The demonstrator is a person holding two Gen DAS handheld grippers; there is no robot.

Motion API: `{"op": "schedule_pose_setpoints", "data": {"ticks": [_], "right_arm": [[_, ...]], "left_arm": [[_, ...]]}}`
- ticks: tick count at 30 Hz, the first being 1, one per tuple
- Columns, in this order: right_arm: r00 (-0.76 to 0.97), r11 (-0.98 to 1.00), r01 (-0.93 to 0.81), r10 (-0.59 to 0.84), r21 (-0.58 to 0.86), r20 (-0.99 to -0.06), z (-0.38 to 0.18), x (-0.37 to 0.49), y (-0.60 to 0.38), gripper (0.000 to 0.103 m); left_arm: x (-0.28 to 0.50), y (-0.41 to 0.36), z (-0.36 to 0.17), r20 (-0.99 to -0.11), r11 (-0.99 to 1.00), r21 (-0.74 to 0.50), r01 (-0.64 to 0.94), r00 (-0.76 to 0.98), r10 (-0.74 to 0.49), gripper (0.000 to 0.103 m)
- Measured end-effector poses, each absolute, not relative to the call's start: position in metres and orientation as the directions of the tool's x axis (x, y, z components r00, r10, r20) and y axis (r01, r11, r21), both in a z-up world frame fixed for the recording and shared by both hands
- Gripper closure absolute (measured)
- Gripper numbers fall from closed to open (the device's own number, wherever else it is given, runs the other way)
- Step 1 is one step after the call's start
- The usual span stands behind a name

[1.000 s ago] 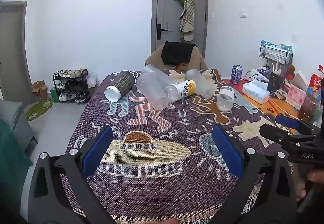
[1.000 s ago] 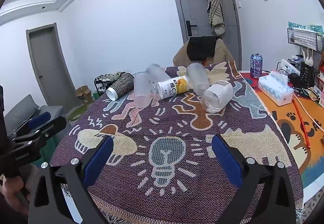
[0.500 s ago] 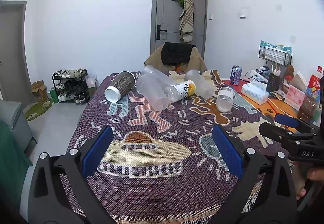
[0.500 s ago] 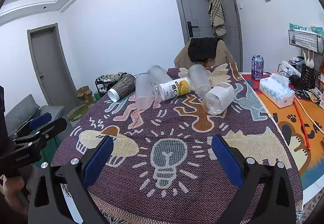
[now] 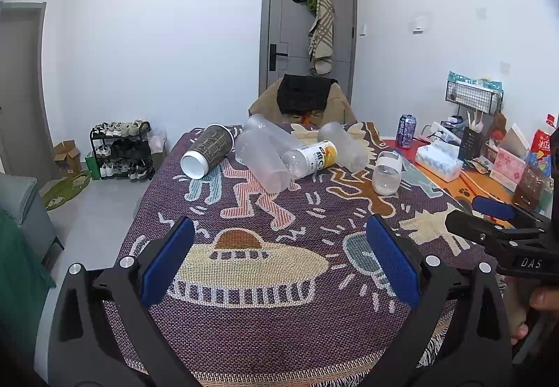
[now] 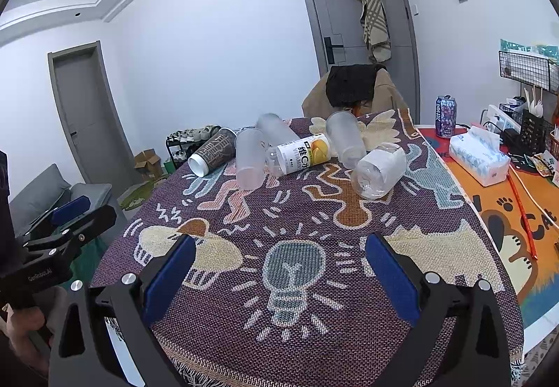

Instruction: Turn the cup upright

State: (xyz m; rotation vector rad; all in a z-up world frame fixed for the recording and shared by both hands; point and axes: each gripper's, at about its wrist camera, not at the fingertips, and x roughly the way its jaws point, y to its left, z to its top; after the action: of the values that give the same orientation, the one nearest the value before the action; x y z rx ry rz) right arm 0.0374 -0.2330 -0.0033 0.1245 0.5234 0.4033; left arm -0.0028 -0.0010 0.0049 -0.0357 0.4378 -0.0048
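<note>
Several cups and bottles lie on their sides at the far end of the patterned cloth. A brown paper cup (image 5: 208,151) (image 6: 212,151) lies far left with its white mouth toward me. Frosted plastic cups (image 5: 260,161) (image 6: 248,158) lie beside a yellow-labelled bottle (image 5: 312,156) (image 6: 299,155). Another frosted cup (image 6: 346,139) lies behind it. A clear white-banded bottle (image 5: 386,172) (image 6: 379,170) lies at the right. My left gripper (image 5: 279,254) is open and empty above the near cloth. My right gripper (image 6: 279,271) is open and empty, also near the front edge.
A tissue box (image 6: 479,155), a drink can (image 6: 445,116) and a wire rack (image 6: 527,67) stand on the orange mat to the right. A chair with a dark jacket (image 5: 303,98) stands behind the table. A shoe rack (image 5: 120,151) is on the floor at left.
Both grippers have barely moved; the views shift only slightly. Nothing on the cloth has moved.
</note>
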Motion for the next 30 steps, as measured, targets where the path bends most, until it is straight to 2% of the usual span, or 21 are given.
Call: {"op": "schedule_pose_setpoints", "data": {"ticks": [30], "right_arm": [[0.797, 0.921, -0.324, 0.39, 0.218, -0.461, -0.0037, 0.0371, -0.2405, 0.008]], "left_arm": [[-0.003, -0.0029, 0.0062, -0.415, 0.999, -0.032, 0.002, 0.91, -0.015, 0.005]]}}
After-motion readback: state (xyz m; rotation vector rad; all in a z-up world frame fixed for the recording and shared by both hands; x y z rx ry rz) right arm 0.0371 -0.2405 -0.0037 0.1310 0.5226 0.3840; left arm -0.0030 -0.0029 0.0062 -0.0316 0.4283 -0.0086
